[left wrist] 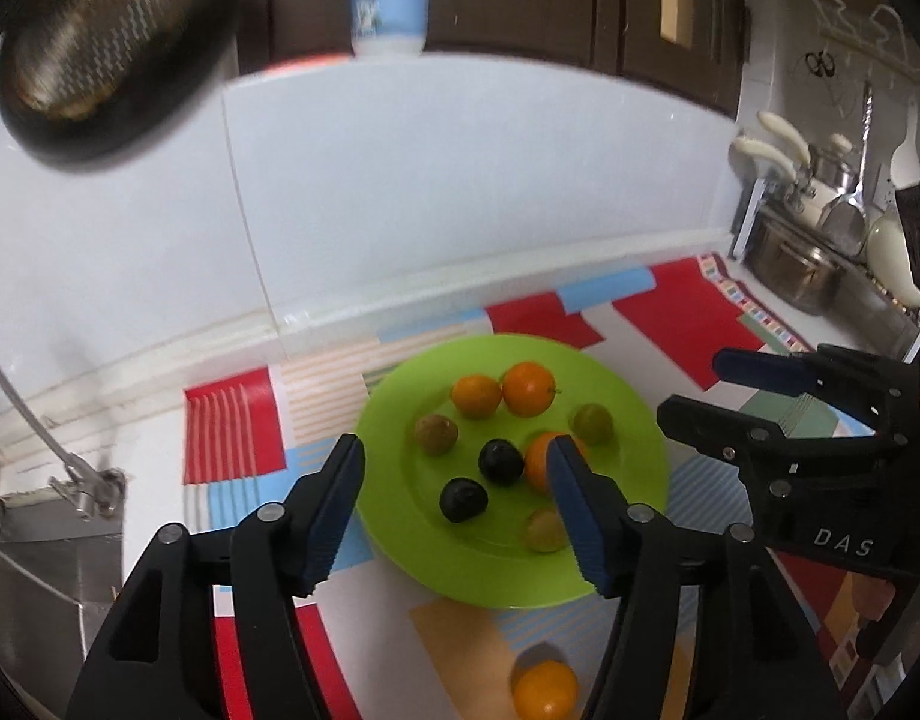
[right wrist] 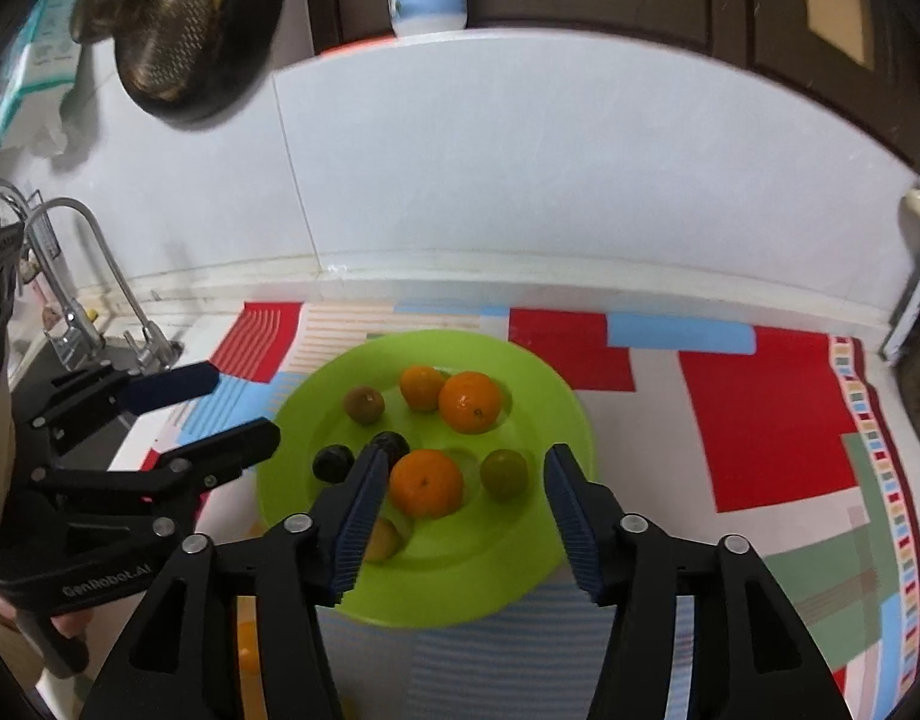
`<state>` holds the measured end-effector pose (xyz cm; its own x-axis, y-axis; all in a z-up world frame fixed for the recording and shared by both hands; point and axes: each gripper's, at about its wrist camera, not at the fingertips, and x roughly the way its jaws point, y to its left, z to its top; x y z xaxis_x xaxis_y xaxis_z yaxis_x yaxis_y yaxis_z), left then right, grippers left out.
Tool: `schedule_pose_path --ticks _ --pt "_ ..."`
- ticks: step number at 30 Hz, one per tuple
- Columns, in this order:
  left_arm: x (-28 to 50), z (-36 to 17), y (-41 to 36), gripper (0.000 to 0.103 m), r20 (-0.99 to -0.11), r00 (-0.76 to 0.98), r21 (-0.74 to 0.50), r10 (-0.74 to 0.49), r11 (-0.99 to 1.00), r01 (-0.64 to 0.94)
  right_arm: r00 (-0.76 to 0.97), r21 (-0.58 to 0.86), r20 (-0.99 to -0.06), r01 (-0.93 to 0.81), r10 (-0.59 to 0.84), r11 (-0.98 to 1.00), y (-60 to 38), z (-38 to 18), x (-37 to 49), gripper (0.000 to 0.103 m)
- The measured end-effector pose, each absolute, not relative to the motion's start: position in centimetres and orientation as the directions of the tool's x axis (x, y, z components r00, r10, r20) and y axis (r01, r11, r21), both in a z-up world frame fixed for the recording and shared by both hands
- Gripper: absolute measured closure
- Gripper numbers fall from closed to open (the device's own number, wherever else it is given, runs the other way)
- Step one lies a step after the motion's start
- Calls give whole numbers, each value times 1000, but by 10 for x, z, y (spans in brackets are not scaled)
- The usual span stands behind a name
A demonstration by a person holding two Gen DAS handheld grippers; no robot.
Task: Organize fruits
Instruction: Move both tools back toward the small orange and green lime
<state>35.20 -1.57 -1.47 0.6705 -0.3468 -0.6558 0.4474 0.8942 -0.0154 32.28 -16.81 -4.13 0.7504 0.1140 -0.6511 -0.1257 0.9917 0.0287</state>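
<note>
Both tools, left tool (left wrist: 456, 504) and right tool (right wrist: 460, 507), hover parted and empty above the fruit plate (right wrist: 544, 576).

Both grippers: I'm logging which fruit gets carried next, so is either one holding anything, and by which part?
Nothing is held. The left gripper and right gripper both stand open above the green plate, with no fruit pressed between their pads.
</note>
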Motion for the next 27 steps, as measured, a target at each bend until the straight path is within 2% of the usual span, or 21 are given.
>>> schedule_pose_path --ticks 3,6,12,27 --pt "337 -4 -13 32 -632 695 -2 -343 897 441 772 12 -629 -111 94 994 -168 -30 306 46" --pt "320 3 -10 27 -609 717 27 -339 895 445 797 -14 -601 -93 66 996 -167 -22 287 40" --pt "294 12 -5 19 -570 751 79 -332 888 453 823 -67 -567 -81 29 994 -160 -16 256 39" --pt "253 -1 11 18 -549 752 124 -364 854 505 818 -71 -574 -92 35 993 -141 -24 211 39"
